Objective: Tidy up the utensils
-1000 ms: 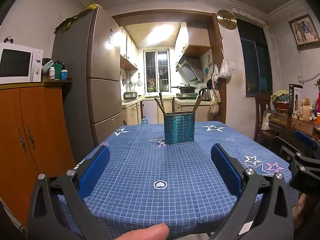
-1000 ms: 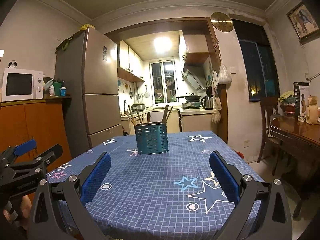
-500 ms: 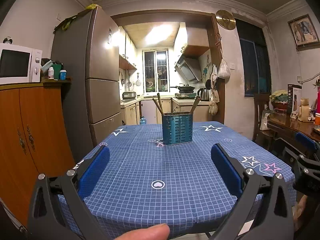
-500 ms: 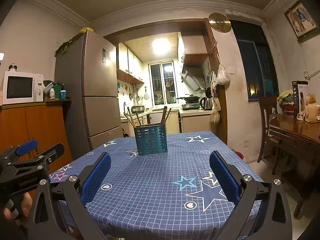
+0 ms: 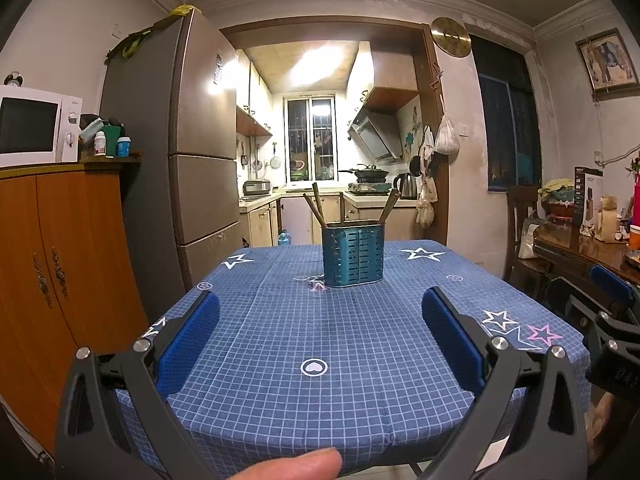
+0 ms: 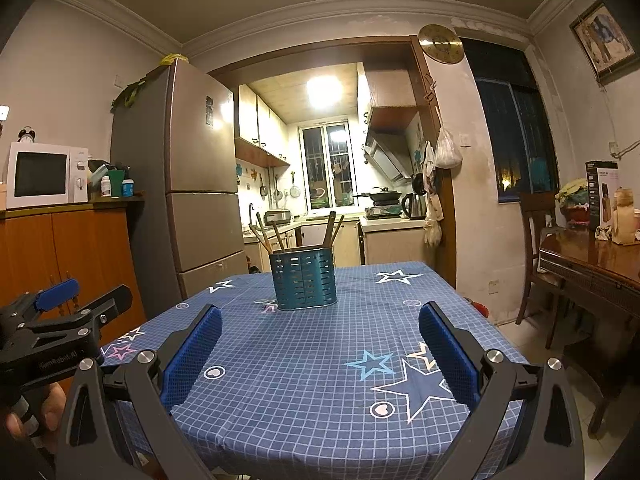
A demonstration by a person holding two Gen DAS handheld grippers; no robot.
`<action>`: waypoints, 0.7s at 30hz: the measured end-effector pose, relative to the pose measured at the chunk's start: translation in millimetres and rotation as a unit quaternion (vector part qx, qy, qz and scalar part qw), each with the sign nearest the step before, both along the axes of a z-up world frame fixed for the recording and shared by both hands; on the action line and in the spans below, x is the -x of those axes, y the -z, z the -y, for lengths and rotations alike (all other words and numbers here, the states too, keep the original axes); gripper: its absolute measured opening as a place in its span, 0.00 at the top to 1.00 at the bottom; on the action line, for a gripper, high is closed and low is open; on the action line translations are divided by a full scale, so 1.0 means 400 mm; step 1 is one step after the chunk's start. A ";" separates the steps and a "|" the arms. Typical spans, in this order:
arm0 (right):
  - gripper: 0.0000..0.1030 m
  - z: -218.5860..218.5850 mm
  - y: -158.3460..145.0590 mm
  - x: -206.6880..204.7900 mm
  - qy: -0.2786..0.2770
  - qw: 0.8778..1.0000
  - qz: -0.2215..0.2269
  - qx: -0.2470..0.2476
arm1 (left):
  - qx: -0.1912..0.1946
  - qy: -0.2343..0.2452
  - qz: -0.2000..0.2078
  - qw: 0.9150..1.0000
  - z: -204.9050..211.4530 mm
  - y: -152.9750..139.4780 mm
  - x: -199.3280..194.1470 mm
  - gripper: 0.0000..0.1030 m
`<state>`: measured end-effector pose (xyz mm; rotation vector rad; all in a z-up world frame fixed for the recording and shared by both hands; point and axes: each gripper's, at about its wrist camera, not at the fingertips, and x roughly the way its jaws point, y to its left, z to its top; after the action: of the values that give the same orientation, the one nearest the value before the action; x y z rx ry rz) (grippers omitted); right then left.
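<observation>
1. we hold our left tongs (image 5: 320, 332) low over the near edge of the table (image 5: 256, 404), fingers spread wide with nothing between the blue pads (image 5: 188, 344).
2. our right tongs (image 6: 320, 336) hover the same way over the near edge, spread wide and holding nothing.
3. the two tongs sit side by side: from the left camera the right tongs show at the far right edge (image 5: 612, 320), and from the right camera the left tongs show at the far left (image 6: 56, 320).
4. the utensil holder (image 5: 353, 254), a blue-green slotted tin, stands upright toward the far side of the table, well apart from both tongs.
5. several brown sticks (image 5: 316, 210) lean out of its top; they look like chopsticks or wooden handles, but we cannot tell which.
6. from the right camera the holder (image 6: 304, 280) sits a little left of centre, and its sticks (image 6: 332, 228) fan out to both sides.
7. a blue checked cloth with stars and small hearts (image 5: 316, 367) covers the table.
8. a tall grey fridge (image 5: 192, 160) stands behind the table on the left, next to an orange cupboard (image 5: 56, 264) with a white microwave (image 5: 36, 126) on top.
9. a fingertip (image 5: 288, 466) shows at the bottom edge of the left camera view.
</observation>
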<state>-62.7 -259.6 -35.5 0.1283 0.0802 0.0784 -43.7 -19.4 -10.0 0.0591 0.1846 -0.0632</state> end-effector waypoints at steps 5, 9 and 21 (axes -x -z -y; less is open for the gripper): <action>0.04 0.000 0.001 -0.001 0.000 1.000 0.000 0.000 | 0.003 0.007 -0.006 1.000 0.001 0.002 -0.007 0.05; 0.04 0.003 0.003 -0.002 0.001 1.000 0.000 -0.002 | 0.006 0.009 -0.012 1.000 -0.001 0.002 -0.015 0.05; 0.04 0.008 0.003 -0.006 0.000 1.000 -0.002 -0.002 | -0.002 0.011 -0.010 1.000 0.014 -0.002 -0.018 0.05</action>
<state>-60.5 -262.7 -36.8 0.1328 0.0835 0.0790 -36.6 -25.1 -9.3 0.0636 0.2051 -0.0851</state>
